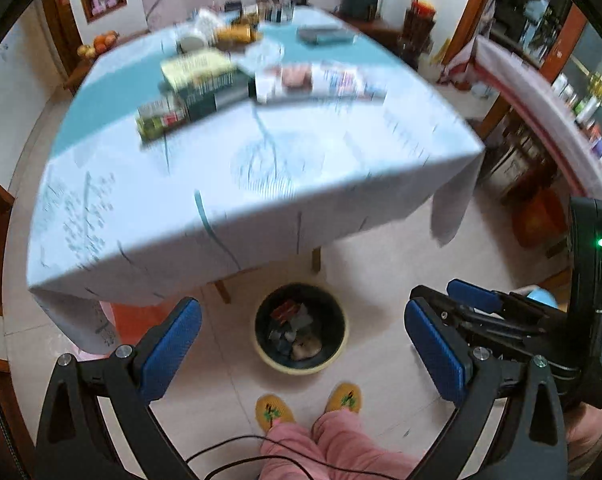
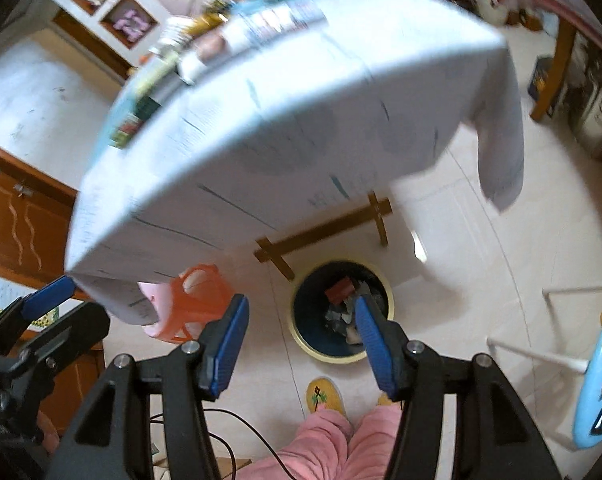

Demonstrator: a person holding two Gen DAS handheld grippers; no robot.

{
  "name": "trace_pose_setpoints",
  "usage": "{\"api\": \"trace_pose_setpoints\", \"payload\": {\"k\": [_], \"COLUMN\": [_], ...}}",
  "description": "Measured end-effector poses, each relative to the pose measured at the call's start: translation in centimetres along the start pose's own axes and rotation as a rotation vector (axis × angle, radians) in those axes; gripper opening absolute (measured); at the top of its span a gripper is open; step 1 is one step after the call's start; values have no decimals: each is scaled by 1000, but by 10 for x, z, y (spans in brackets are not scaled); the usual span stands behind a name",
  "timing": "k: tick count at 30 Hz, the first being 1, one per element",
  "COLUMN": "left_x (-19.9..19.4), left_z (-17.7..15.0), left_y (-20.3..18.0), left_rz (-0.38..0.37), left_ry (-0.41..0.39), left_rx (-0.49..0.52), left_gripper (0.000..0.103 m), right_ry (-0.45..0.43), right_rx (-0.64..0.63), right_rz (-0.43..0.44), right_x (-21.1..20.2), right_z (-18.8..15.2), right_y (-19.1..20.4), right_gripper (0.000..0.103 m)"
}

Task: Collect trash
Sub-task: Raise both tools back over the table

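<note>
Bin (image 1: 301,330) below both empty tools (image 1: 301,354).

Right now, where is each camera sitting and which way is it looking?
Left wrist: sits on the left tool, looking forward and down at the table and the trash bin on the floor; it shows the open blue pads, the right tool, pink trousers and yellow slippers.
Right wrist: sits on the right tool, tilted, looking down at the bin and table edge; the left tool and pink trousers show.
Both share: bin, table, slippers.
</note>
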State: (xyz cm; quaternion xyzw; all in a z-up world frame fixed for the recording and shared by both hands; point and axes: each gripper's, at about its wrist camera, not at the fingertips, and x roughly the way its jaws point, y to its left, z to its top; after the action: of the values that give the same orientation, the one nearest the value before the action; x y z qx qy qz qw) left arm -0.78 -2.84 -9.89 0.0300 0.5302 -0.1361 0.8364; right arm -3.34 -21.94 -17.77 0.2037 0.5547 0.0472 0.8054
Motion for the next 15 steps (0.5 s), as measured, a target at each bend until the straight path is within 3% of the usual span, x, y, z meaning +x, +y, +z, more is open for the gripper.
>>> {"api": "trace_pose_setpoints", "payload": {"k": [8, 15], "left_x": [-72, -108], "left_z": [38, 62], "left_y": [-3, -6], "left_rz": [-2, 34], "left_ry": [-153, -243], "left_rx": [-49, -75], "left_gripper": [101, 101], "right_ry": [-131, -221], "right_rx": [-91, -157], "right_rz": [34, 80], "right_x": [-72, -112], "right_z": [35, 58], "right_y": [21, 32], "right_gripper": [56, 57]}}
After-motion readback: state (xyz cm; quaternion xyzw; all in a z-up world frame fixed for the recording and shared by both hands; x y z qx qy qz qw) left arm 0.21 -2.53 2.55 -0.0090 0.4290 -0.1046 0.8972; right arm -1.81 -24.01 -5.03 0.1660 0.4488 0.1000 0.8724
